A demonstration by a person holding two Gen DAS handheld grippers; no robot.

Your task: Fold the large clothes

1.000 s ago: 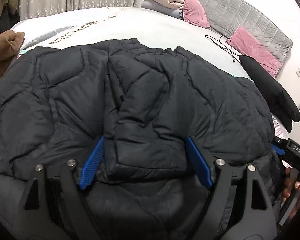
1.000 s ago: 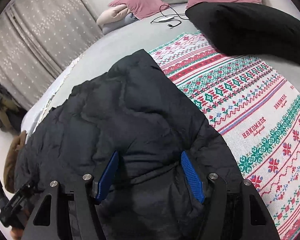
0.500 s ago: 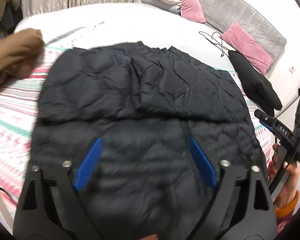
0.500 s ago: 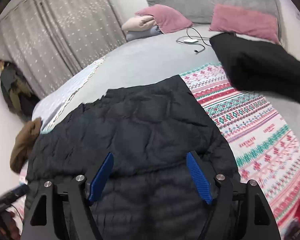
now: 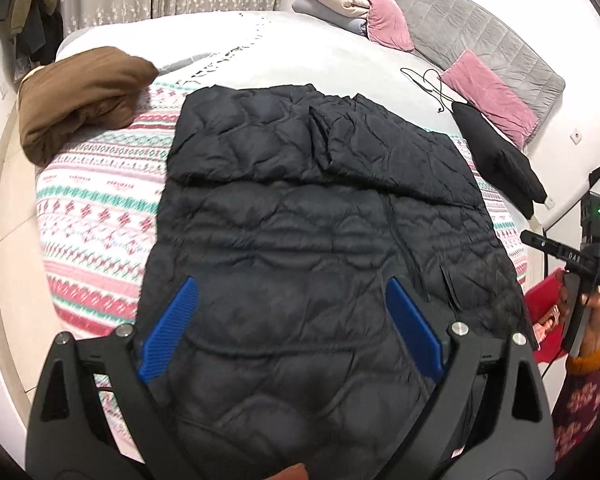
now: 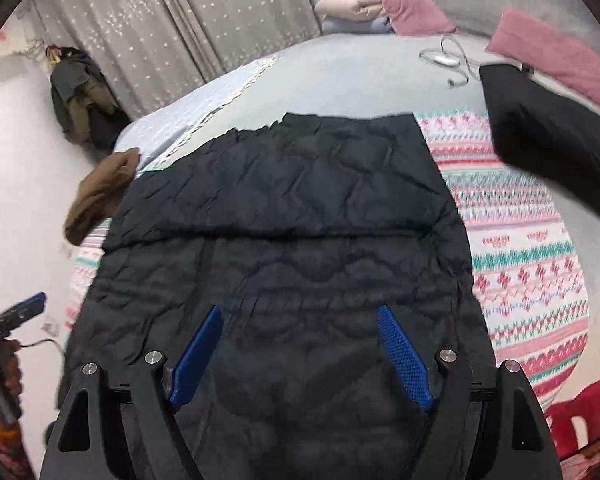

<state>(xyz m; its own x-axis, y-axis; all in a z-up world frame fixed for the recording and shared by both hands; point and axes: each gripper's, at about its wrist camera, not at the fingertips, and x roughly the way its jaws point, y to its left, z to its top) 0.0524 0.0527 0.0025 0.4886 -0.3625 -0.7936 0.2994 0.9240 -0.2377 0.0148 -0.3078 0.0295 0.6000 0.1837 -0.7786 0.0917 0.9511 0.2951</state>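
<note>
A large black quilted jacket (image 5: pixel 320 216) lies flat on the patterned blanket (image 5: pixel 96 216) on the bed, its far part folded over toward me. It also shows in the right wrist view (image 6: pixel 284 232). My left gripper (image 5: pixel 292 320) hovers above the jacket's near part, open and empty. My right gripper (image 6: pixel 300 344) is also open and empty above the jacket's near part. The right gripper shows at the right edge of the left wrist view (image 5: pixel 568 256); the left gripper shows at the left edge of the right wrist view (image 6: pixel 16 316).
A folded brown garment (image 5: pixel 80 92) lies at the blanket's far left. A black cushion (image 5: pixel 496 156) lies right of the jacket, with pink pillows (image 5: pixel 488 92), a cable (image 5: pixel 432 84) and a grey headboard (image 5: pixel 460 24) behind. A red item (image 6: pixel 580 420) sits at near right.
Both grippers let go of the jacket and pulled back and up. The far part now lies folded over the jacket, and more of the bed is in view.
</note>
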